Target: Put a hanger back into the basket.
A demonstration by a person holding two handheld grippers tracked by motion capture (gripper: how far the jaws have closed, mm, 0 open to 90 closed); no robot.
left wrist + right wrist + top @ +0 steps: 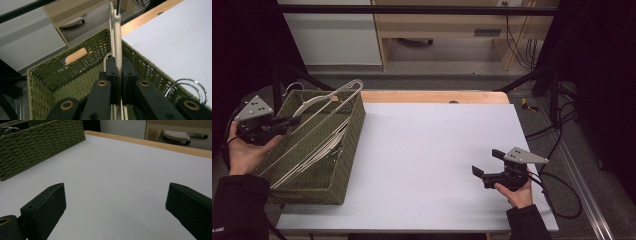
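Note:
A green woven basket (354, 132) stands at the table's left and holds several pale clothes hangers (319, 147). One pale hanger (332, 95) is tilted up over the basket's far rim. My left gripper (294, 120) is shut on this hanger (117, 37), whose bar runs between the jaws in the left gripper view (119, 72). Chrome hooks (191, 86) of other hangers show at the basket's right wall. My right gripper (484, 162) hovers over the white tabletop at the right, open with nothing between its fingers (47, 205).
The white table sheet (432, 150) covers a wooden table whose bare edge (437, 96) runs along the back. The basket (37, 147) is off to the left in the right gripper view. Cables (557, 195) trail off the right edge.

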